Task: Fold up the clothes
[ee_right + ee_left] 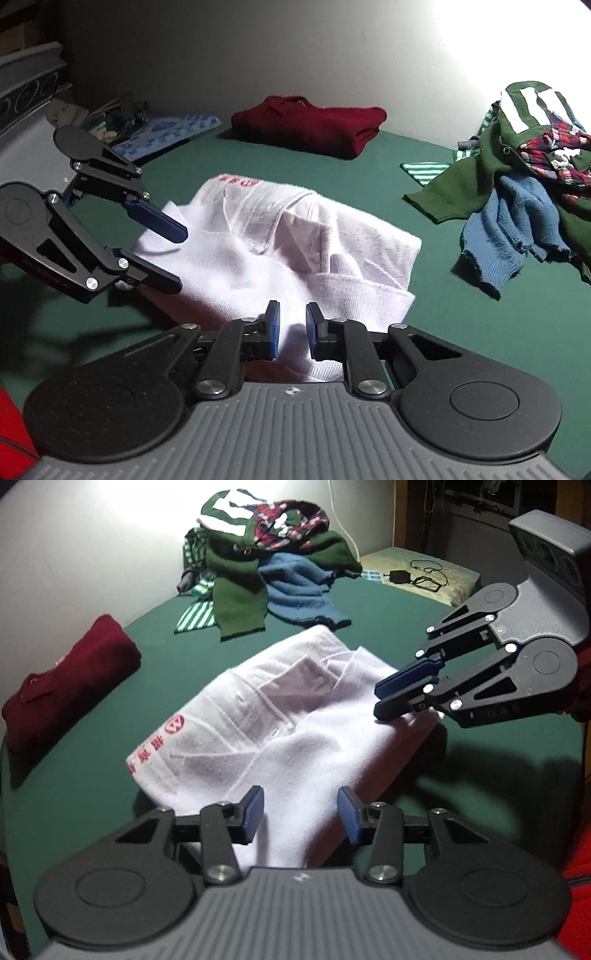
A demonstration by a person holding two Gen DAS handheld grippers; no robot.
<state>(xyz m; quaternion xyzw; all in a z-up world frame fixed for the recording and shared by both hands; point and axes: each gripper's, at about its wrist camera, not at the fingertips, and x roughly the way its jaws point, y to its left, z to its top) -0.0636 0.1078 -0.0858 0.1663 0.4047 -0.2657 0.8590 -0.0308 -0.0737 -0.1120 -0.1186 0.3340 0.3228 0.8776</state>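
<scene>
Left wrist view gives me the white shirt (280, 716) lying part-folded on the green bed (480, 738), its long axis running from my left hand-held gripper (301, 818) away and rightwards to the collar end. Red printing sits on the shirt's left edge: a round logo with a W-like mark and a row of characters I cannot read at this blur. My left hand-held gripper stands apart over the near hem, pads not pressing. My right hand-held gripper (384, 701), at the shirt's right edge, looks pinched together on a fold of cloth, though I am not certain. Beyond the shirt lies a heap of green, plaid and blue clothes (273, 568); left of it, a folded maroon garment (70, 686). Only the right wrist view shows a blue patterned cloth (166, 131) past the shirt.
</scene>
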